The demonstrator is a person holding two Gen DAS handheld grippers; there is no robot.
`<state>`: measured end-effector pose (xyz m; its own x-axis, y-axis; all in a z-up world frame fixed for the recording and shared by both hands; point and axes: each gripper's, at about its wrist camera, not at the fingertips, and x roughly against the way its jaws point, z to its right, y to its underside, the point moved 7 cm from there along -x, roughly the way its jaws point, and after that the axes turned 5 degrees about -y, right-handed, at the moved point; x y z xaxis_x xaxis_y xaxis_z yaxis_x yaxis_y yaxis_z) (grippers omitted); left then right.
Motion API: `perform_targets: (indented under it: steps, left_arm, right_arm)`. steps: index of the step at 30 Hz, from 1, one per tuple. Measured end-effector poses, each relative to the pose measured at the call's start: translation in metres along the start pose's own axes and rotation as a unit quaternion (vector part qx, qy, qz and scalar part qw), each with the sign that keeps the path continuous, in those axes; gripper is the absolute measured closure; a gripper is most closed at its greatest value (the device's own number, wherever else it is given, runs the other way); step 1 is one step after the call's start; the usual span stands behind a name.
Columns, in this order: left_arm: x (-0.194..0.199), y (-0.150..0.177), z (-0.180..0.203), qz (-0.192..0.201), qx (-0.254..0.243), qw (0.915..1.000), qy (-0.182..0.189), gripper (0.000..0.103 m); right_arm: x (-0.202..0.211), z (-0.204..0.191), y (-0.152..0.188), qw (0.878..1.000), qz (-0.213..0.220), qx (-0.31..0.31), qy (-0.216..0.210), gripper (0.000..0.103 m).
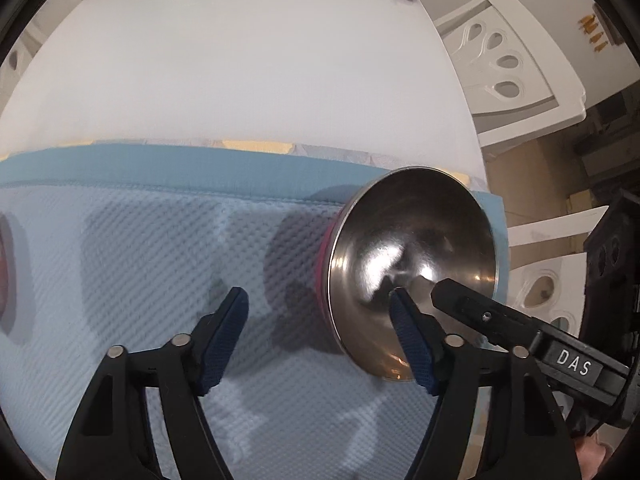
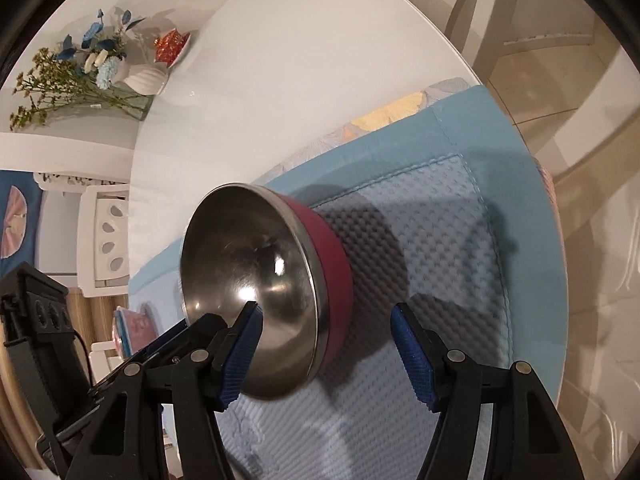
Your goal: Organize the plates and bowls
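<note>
The bowl (image 2: 256, 292) is seen tipped on its side on the blue mat (image 2: 460, 240), open mouth turned toward the cameras. Both grippers stand open and nothing is clamped. One padded finger of the right gripper (image 2: 326, 352) lies inside the bowl's mouth and the other outside the red wall, so the rim is straddled. The left gripper (image 1: 320, 336) is spread, one finger at the bowl's lower rim; contact cannot be confirmed from this view.

Step judged to be in hand: taking the bowl by its rim. The grip is best closed squarely across the wall, since the polished inside is likely slippery. The lift should be kept slow until the hold is proven.

Materials: shiny steel interior, round and deep, with a matte red outer shell. The mat is waffle-textured with a smooth teal border. It rests on a glossy white table (image 2: 280, 80).
</note>
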<state>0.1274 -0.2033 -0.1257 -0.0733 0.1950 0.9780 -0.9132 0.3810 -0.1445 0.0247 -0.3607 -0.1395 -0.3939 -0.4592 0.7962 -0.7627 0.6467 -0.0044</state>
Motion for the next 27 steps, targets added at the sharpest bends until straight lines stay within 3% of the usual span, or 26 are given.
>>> perform_targets:
  steps: [3, 7, 12, 14, 17, 27]
  left_arm:
    - [-0.002, -0.003, 0.000, 0.001, -0.003, 1.0000, 0.008, 0.037]
    - [-0.006, -0.004, 0.000, 0.003, -0.014, 0.9999, 0.003, 0.058]
    - [-0.010, -0.003, 0.005, 0.007, -0.033, 0.9994, 0.006, 0.080]
    - [-0.010, -0.003, 0.006, 0.010, -0.040, 0.9991, 0.003, 0.089]
    - [-0.009, -0.004, 0.006, 0.014, -0.045, 0.9989, -0.002, 0.092]
    - [0.006, -0.002, 0.002, 0.026, -0.048, 0.9985, -0.001, 0.092]
  right_arm:
    - [-0.004, 0.002, -0.005, 1.000, 0.001, 0.003, 0.009, 0.041]
    - [-0.010, 0.003, -0.008, 1.000, 0.000, 0.006, 0.011, 0.056]
    - [-0.012, 0.003, -0.011, 1.000, 0.011, 0.010, 0.017, 0.067]
    - [-0.011, 0.004, -0.012, 1.000, 0.019, 0.007, 0.020, 0.077]
    - [-0.010, 0.003, -0.012, 1.000, 0.022, 0.006, 0.016, 0.086]
    - [-0.004, -0.009, -0.010, 0.999, 0.026, 0.017, 0.039, 0.088]
